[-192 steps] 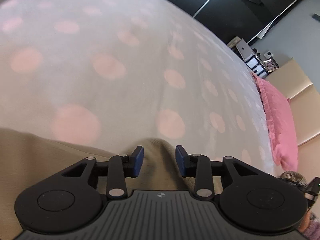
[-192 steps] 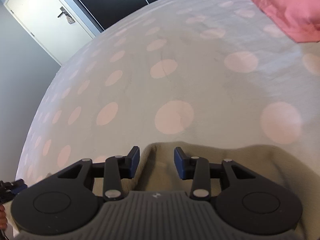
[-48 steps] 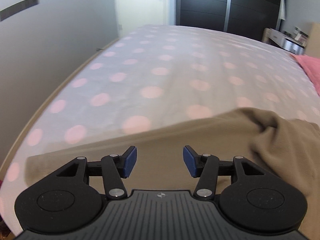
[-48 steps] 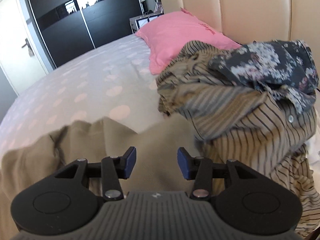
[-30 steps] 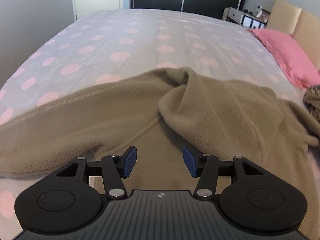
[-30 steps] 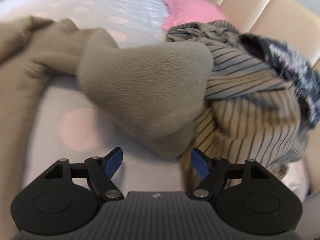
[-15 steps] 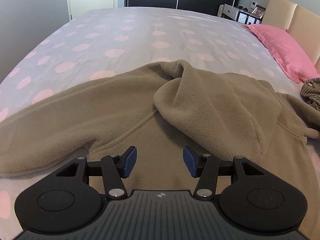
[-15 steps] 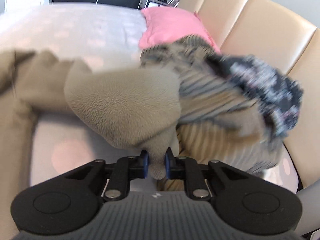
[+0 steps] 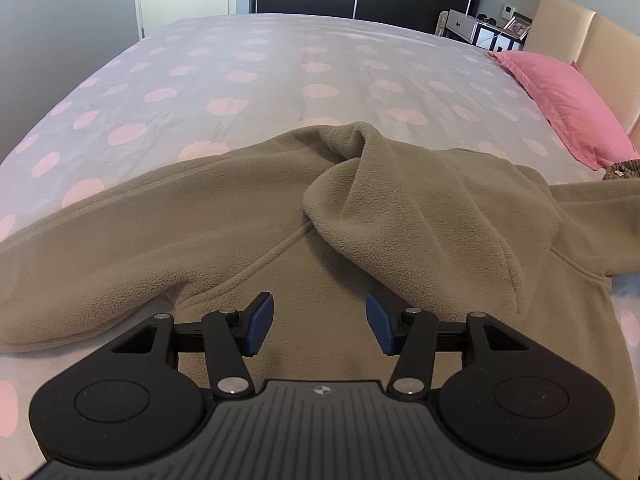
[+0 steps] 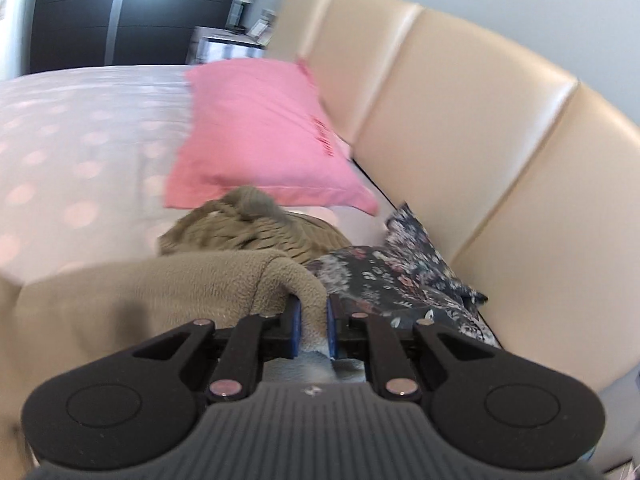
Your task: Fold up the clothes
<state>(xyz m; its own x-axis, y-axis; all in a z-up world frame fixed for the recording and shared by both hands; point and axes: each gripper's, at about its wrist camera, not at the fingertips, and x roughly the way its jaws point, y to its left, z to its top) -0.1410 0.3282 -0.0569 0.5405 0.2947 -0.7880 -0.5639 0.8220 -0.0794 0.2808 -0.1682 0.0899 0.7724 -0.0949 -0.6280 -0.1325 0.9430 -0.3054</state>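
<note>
Your right gripper is closing on the end of a sleeve of the brown fleece sweater, and the cloth is already pinched between the two blue pads. The sleeve stretches from the gripper toward the body of the sweater, so I judge that you are in the step of bringing this sleeve over the body to begin the fold. Your left gripper hangs just above the lower part of the sweater with its jaws apart and nothing between them. The sweater lies spread on the bed, on the grey cover with pink dots, but it is not flat: the hood or the upper part is twisted in a lump near the middle, and the other sleeve runs out to the left side. Behind the held sleeve there is a striped garment and a dark flowered garment, both beside the pink pillow near the headboard; they wait for their turn. For the next move I think you should carry the sleeve across the chest and lay it straight, without dragging the body with it. The left gripper can press or hold the body while you do this, and the lump should be smoothed first.
</note>
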